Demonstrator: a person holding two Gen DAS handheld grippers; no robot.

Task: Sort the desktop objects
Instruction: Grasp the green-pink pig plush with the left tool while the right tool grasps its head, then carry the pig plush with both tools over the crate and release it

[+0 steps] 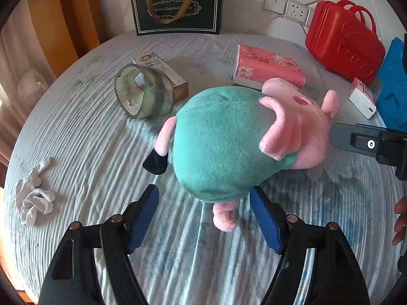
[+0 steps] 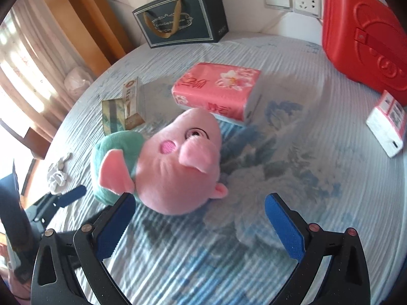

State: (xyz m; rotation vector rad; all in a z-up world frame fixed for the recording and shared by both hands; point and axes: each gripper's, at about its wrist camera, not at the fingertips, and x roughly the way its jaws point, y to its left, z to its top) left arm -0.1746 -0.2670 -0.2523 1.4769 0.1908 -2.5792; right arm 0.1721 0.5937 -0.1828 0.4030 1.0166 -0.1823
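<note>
A striped cloth [image 1: 89,137] covers the table, and everything lies on it. At the far right stands a red case [image 2: 366,38], leaning against the wall. At the far middle stands a dark gift bag [image 1: 178,10] with gold handles.

The plush pig [image 1: 223,142], green-bodied with a pink head, lies in the middle, near both grippers. The left gripper [image 1: 203,213] hangs over its rear end with jaws spread wide; the blue pads flank the body's near end and one pink foot without pressing on them. The right gripper [image 2: 201,218] is likewise wide open just near of the pig's head, gripping nothing.

Just beyond the pig's head lies a pink tissue pack [image 2: 218,91]. Far left of the pig, a tape roll [image 1: 142,91] leans on a small brown box [image 1: 165,73]. A white packet [image 2: 389,124] sits at right, beside the case. A crumpled white glove [image 1: 33,195] lies near the left edge.
</note>
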